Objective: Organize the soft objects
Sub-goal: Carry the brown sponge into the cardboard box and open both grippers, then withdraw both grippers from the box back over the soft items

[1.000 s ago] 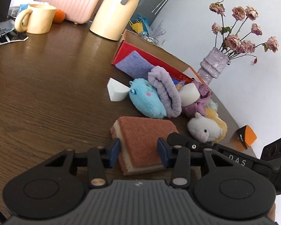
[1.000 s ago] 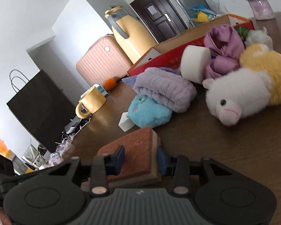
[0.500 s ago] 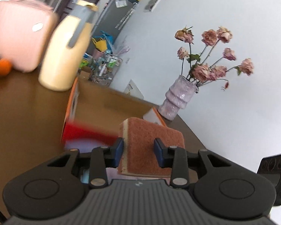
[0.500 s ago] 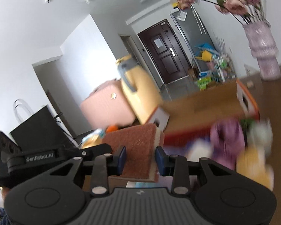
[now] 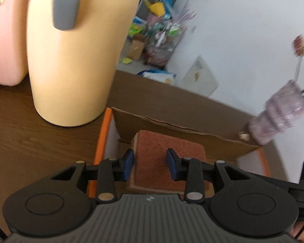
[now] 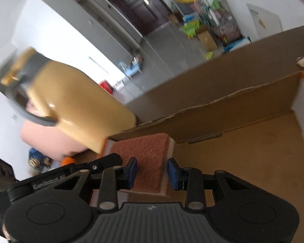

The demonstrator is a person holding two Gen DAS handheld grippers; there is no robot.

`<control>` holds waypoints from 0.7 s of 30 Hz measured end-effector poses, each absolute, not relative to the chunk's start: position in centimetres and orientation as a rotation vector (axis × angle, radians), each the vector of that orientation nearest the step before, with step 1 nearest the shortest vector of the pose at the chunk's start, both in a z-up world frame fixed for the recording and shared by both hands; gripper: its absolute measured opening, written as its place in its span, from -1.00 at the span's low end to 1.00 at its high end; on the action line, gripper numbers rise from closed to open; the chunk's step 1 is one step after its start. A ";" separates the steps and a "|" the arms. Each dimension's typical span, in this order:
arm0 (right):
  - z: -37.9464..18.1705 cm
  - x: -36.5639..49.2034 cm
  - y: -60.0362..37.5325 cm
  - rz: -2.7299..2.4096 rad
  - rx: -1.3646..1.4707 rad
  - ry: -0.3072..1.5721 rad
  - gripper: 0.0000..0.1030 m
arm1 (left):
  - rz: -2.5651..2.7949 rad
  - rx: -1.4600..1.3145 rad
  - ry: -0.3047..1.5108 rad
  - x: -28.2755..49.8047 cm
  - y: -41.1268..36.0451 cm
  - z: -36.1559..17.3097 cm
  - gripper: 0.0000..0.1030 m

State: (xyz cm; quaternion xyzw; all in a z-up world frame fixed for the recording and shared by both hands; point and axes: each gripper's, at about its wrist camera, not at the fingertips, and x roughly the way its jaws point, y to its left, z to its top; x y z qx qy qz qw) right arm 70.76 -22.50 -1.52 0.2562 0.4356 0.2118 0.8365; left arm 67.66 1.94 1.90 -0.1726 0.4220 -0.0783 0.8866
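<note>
The left gripper and the right gripper each have their jaws clamped on the same sponge, one at each end. The right jaws have been closing a little more on it, with the sponge between the pads. The sponge is up in the air, just over the open box. It is not touching the brown floor of the box.

I think this is the carry step, and it is nearly done. The sponge is a soft thing and the box looks like its new home.

Next, both hands need to go down together and let the sponge lie flat inside. Then both jaws must open.

Past the box, a big yellow jug stands on the counter, close to the box corner. A purple vase is further off.
</note>
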 end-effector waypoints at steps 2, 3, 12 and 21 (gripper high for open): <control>-2.5 72.0 -21.4 0.447 0.513 0.938 -0.37 | -0.145 -0.306 0.881 68.6 1.5 1.4 -0.14; -2.9 72.4 -21.0 0.456 0.511 0.950 -0.36 | -0.145 -0.272 0.861 68.7 1.2 1.4 -0.12; 0.8 69.4 -22.9 0.362 0.434 0.860 -0.32 | -0.143 -0.193 0.812 65.5 2.2 3.7 0.08; 9.0 57.2 -31.4 0.188 0.179 0.658 0.37 | -0.079 -0.036 0.615 54.2 4.4 10.5 0.61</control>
